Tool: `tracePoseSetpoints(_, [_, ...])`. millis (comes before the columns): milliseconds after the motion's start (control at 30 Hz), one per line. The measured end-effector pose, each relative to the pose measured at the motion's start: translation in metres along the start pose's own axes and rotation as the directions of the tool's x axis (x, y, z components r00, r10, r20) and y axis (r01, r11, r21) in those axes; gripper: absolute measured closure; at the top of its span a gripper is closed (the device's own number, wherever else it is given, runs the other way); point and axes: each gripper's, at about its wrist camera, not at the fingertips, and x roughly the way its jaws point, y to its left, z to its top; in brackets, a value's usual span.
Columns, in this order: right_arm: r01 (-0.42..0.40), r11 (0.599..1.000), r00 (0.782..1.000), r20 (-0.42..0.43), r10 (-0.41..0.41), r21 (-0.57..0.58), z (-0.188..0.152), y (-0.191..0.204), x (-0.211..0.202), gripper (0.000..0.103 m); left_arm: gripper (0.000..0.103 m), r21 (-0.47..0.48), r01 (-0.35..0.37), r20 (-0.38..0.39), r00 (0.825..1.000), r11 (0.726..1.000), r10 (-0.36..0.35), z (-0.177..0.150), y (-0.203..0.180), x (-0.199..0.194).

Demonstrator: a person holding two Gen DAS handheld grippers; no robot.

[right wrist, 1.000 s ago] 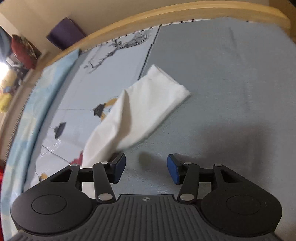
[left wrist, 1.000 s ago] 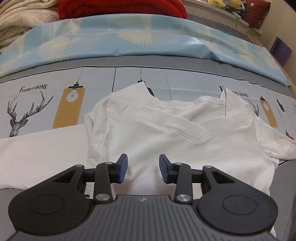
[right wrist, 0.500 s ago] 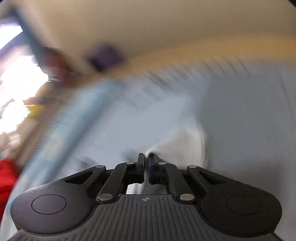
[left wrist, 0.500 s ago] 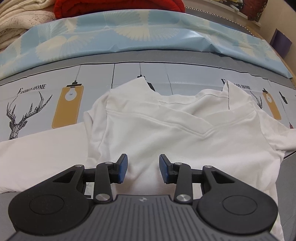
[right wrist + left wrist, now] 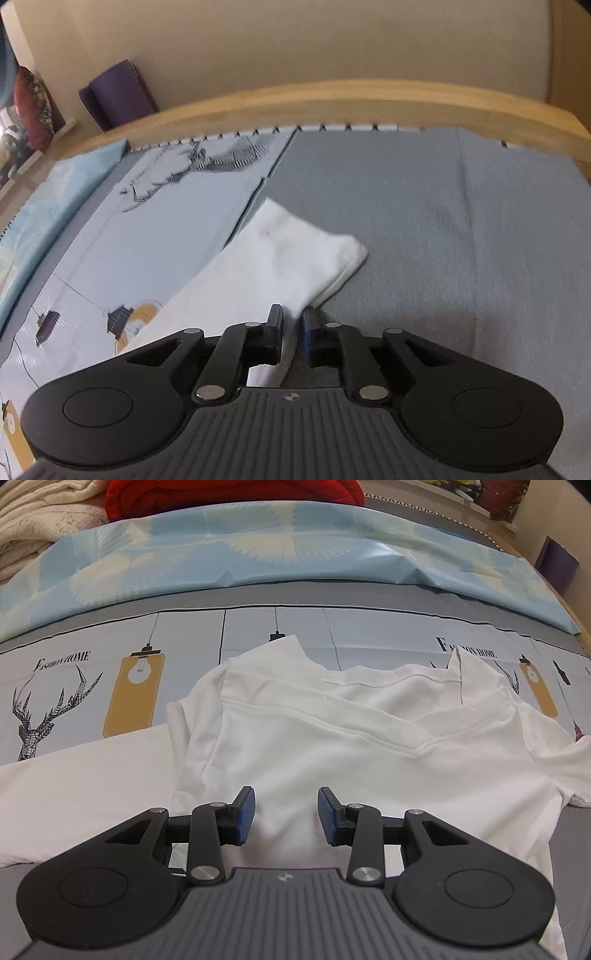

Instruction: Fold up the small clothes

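Little of the folding looks done: the white shirt [image 5: 332,746] lies spread across the middle of the left wrist view on the printed bedsheet [image 5: 92,686], both sleeves out. The left gripper [image 5: 286,816] hovers over its lower body, fingers spread and empty. The right gripper [image 5: 293,332], low centre in its view, pinches the sleeve [image 5: 280,258], so the first sleeve fold seems only begun.

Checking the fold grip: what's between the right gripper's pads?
In the right wrist view, the white shirt's sleeve edge is pinched in the right gripper.
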Motion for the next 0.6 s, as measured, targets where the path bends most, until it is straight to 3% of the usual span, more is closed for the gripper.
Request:
tracePoseSetpoints(100, [0.120, 0.993, 0.993, 0.016, -0.120, 0.005, 0.000, -0.002, -0.004, 0.097, 0.061, 0.003, -0.009, 0.009, 1.000, 1.000, 0.009, 0.001, 0.003, -0.006])
tracePoseSetpoints(167, [0.189, 0.982, 0.978, 0.090, -0.187, -0.021, 0.003, 0.007, -0.022, 0.079, 0.061, -0.007, -0.008, 0.032, 0.999, 1.000, 0.008, 0.002, 0.007, -0.014])
tracePoseSetpoints(200, [0.185, 0.982, 0.975, 0.125, -0.181, -0.020, 0.005, 0.010, -0.035, 0.070, 0.061, -0.014, -0.004, 0.048, 0.999, 1.000, 0.005, 0.002, 0.009, -0.018])
tracePoseSetpoints(333, [-0.001, 0.999, 0.987, 0.159, 0.008, -0.045, 0.012, 0.032, -0.089, 0.070, 0.061, -0.037, 0.028, 0.143, 0.989, 0.999, -0.022, 0.000, 0.018, -0.045])
tracePoseSetpoints(400, [-0.137, 0.986, 0.977, 0.154, 0.150, -0.097, 0.006, 0.048, -0.124, 0.070, 0.061, -0.047, 0.054, 0.204, 0.978, 0.997, -0.043, -0.003, 0.022, -0.065])
tracePoseSetpoints(500, [-0.333, 0.924, 0.933, 0.075, 0.352, -0.186, -0.008, 0.068, -0.174, 0.070, 0.061, -0.057, 0.089, 0.287, 0.956, 0.994, -0.069, -0.015, 0.031, -0.101])
tracePoseSetpoints(600, [-0.507, 0.824, 0.858, -0.051, 0.512, -0.254, -0.031, 0.074, -0.223, 0.070, 0.060, -0.064, 0.105, 0.335, 0.939, 0.992, -0.078, -0.035, 0.043, -0.142])
